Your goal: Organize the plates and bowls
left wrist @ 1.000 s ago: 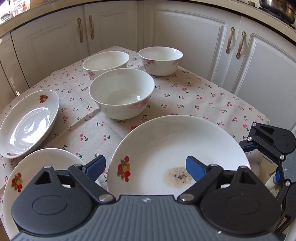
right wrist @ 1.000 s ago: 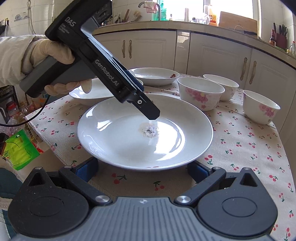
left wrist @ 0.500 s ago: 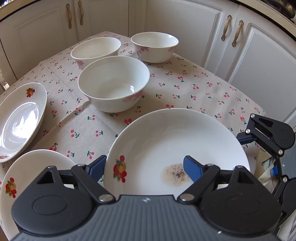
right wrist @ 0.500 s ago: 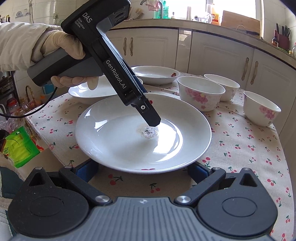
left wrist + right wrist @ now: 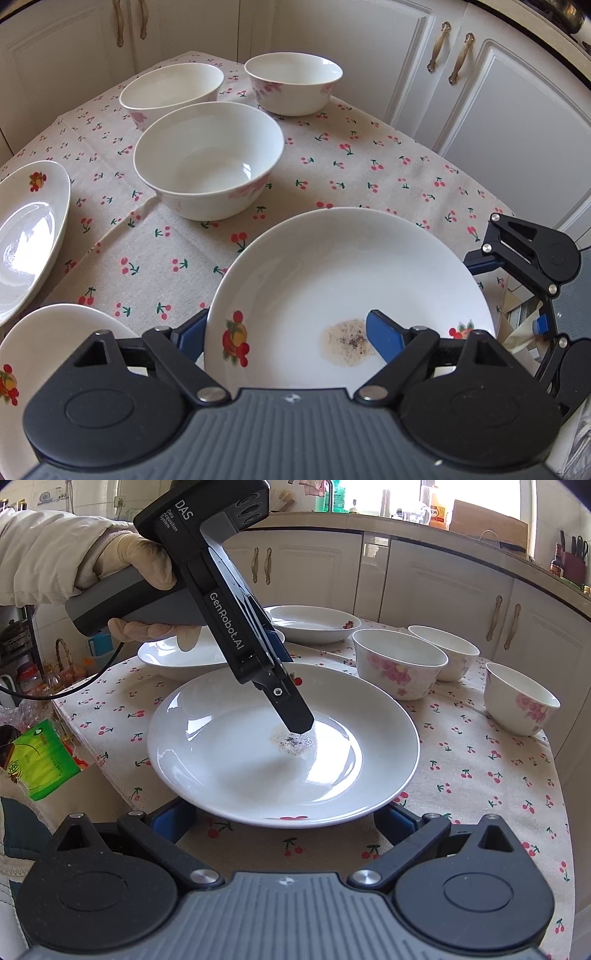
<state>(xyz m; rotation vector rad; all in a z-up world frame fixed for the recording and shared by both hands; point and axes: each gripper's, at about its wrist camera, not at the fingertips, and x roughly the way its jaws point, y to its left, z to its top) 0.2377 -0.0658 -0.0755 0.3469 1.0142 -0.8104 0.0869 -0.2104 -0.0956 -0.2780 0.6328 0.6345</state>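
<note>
On the cherry-print worktop (image 5: 332, 166), the left gripper (image 5: 284, 332) straddles the rim of a stained white fruit-motif dinner plate (image 5: 351, 280), its fingers just narrowed but not clamped, apparently preparing a lift; the right gripper (image 5: 280, 819) waits released at the opposite rim.

Three plates (image 5: 332, 280); three bowls (image 5: 208, 162); two hand-held grippers (image 5: 284, 332).

We see a bench under a beige cherry-print cloth (image 5: 332, 177); three white floral ceramic bowls (image 5: 208, 162) and three white fruit-motif plates (image 5: 332, 280) rest on it.
</note>
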